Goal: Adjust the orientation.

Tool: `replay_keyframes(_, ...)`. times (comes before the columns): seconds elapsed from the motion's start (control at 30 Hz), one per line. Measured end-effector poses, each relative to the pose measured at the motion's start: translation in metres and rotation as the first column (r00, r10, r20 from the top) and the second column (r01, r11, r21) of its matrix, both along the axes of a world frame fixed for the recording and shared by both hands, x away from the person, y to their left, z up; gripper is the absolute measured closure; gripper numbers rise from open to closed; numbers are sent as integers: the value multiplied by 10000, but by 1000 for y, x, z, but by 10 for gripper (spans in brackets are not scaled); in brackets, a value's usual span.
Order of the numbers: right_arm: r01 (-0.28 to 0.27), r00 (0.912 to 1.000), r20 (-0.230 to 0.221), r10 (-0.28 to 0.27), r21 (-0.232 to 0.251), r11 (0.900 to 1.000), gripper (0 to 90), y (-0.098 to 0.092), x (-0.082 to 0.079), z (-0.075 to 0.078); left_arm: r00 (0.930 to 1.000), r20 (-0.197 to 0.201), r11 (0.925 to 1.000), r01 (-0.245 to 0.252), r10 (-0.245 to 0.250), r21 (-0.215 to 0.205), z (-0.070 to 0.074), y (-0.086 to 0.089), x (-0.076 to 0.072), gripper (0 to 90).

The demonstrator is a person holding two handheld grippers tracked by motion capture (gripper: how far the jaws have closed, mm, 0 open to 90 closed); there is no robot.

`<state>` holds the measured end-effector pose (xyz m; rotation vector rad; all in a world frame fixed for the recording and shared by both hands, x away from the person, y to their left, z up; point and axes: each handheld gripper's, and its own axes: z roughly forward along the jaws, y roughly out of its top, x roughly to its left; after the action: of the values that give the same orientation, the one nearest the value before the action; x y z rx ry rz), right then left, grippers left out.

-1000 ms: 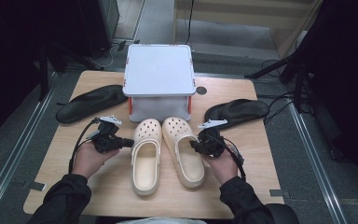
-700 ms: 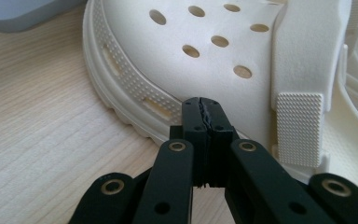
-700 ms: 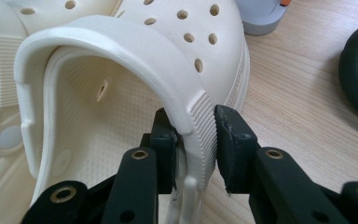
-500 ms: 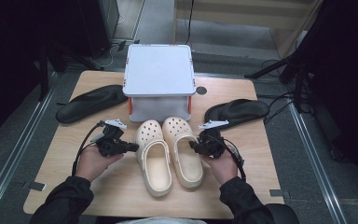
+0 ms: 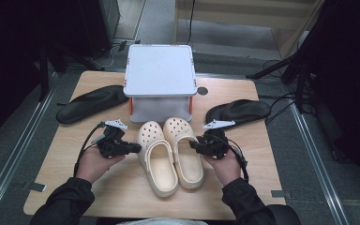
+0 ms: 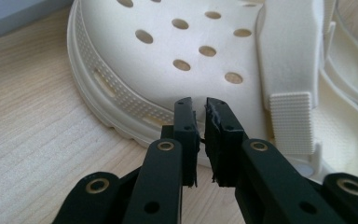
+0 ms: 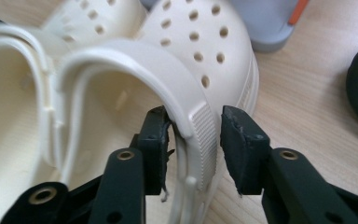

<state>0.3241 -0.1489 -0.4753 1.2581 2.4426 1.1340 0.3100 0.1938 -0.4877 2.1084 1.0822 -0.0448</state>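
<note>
Two cream clogs lie side by side on the wooden table, toes toward the far side: the left clog [image 5: 157,159] [image 6: 168,56] and the right clog [image 5: 183,147] [image 7: 200,42]. My left gripper [image 5: 136,148] [image 6: 200,105] points at the left clog's outer side. Its jaws have just been opening and stand a narrow slit apart with nothing between them. My right gripper [image 5: 193,144] [image 7: 193,119] is at the right clog's outer side, and its jaws have just been opening too. The ribbed end of that clog's heel strap [image 7: 200,126] stands between them. The inner jaw touches it and the outer jaw is clear of it.
A grey box [image 5: 160,70] with a pale lid and orange latches stands just beyond the clogs' toes. A black insole-shaped piece [image 5: 91,103] lies at the left of the table [image 5: 272,154] and another [image 5: 239,111] at the right. Dark floor, rails and cables surround the table.
The left clog's heel has swung to the right, so it now lies against the right clog. My left gripper followed it slightly. The right hand kept still.
</note>
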Motion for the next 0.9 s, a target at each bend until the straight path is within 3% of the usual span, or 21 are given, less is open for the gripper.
replay_keyframes(0.33,-337,9990,329,317,613,9975,599,-12,-23,23,9979,499,9984,-395,414,-396,20,12,3,665)
replay_keyframes(0.57,-868,9960,267,854,583,9945,586,-1,-38,18,9968,728,9992,-302,320,-260,33,17,10,634)
replay_keyframes(0.7,-1020,9947,168,1011,650,9927,582,5,-41,13,9954,910,9995,-278,294,-178,41,19,13,667)
replay_keyframes(0.9,-742,9972,105,736,829,9938,614,11,-42,11,9974,656,9986,-258,287,-451,55,19,21,838)
